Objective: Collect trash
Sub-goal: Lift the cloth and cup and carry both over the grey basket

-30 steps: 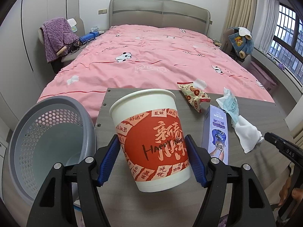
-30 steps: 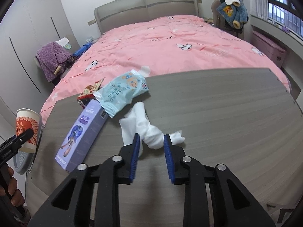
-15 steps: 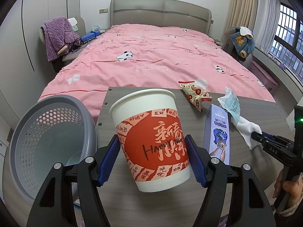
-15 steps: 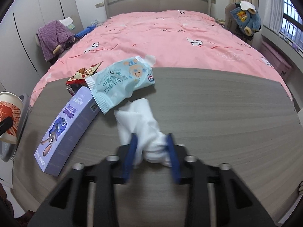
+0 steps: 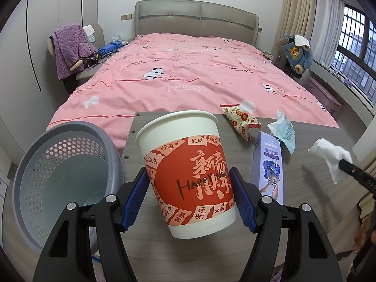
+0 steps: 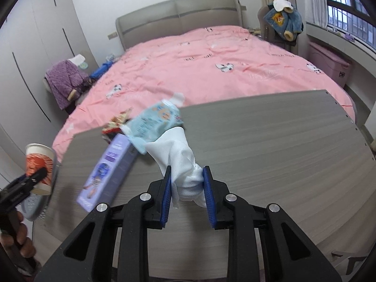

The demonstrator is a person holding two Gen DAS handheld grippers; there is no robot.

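Observation:
My left gripper (image 5: 189, 198) is shut on a red and white paper cup (image 5: 185, 169), held tilted above the table's left end, beside the grey mesh bin (image 5: 58, 178). My right gripper (image 6: 186, 189) is shut on a crumpled white tissue (image 6: 181, 157) and holds it lifted above the table; the tissue also shows in the left wrist view (image 5: 331, 157). On the table lie a purple box (image 5: 268, 166), a light blue packet (image 5: 285, 134) and a red snack wrapper (image 5: 242, 119).
The grey wooden table (image 6: 270, 141) stands at the foot of a pink bed (image 5: 188, 70). The bin is on the floor off the table's left edge. Chairs with clothes stand on both sides of the bed.
My right gripper closed on the white tissue and lifted it off the table. My left gripper kept hold of the cup and barely moved.

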